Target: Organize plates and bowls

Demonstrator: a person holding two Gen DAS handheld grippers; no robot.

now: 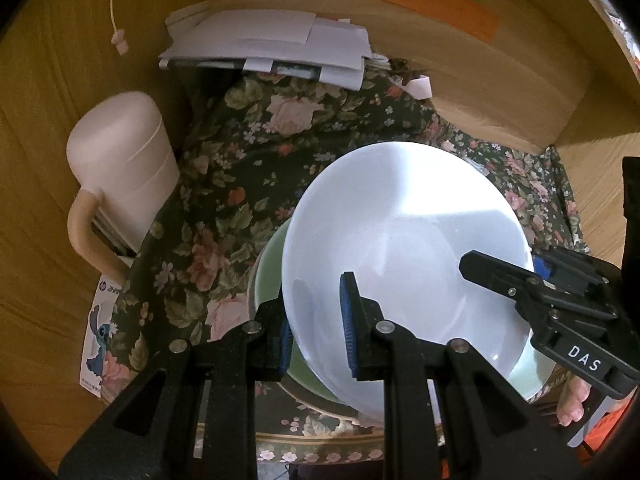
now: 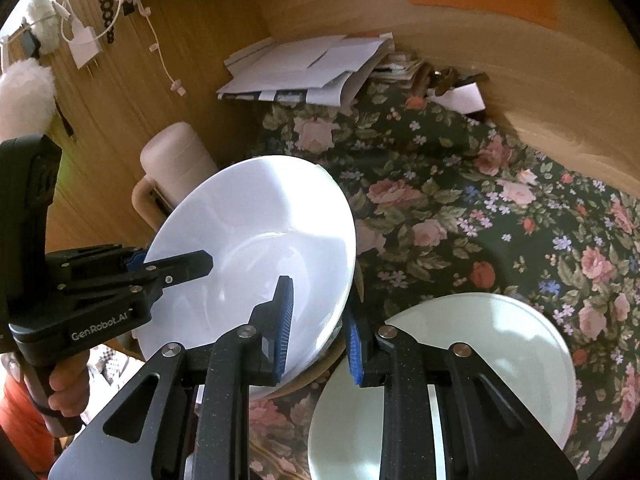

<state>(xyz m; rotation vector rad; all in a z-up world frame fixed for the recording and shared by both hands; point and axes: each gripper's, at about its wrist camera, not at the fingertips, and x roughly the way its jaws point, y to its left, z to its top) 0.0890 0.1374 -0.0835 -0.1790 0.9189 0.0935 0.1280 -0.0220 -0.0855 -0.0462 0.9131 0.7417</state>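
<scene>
White bowl carried by two hand-held grippers above a pale green dish on the floral tabletop.

The white bowl (image 1: 400, 248) hangs tilted over the green dish (image 1: 272, 264), its rim pinched on opposite sides: the left hand-held gripper (image 1: 316, 320) is clamped on one edge, the right hand-held gripper (image 2: 320, 332) on the other. It looks stiff, glossy and breakable, probably slick under the pads, so a rim grip from both sides seems wise. A second pale plate (image 2: 480, 344) lies beside it on the floral cloth (image 2: 460, 216). Readable writing: "DAS" and "GenRobot.AI" on the gripper bodies; an "hp" logo on a cartoon card (image 1: 100, 332).
</scene>
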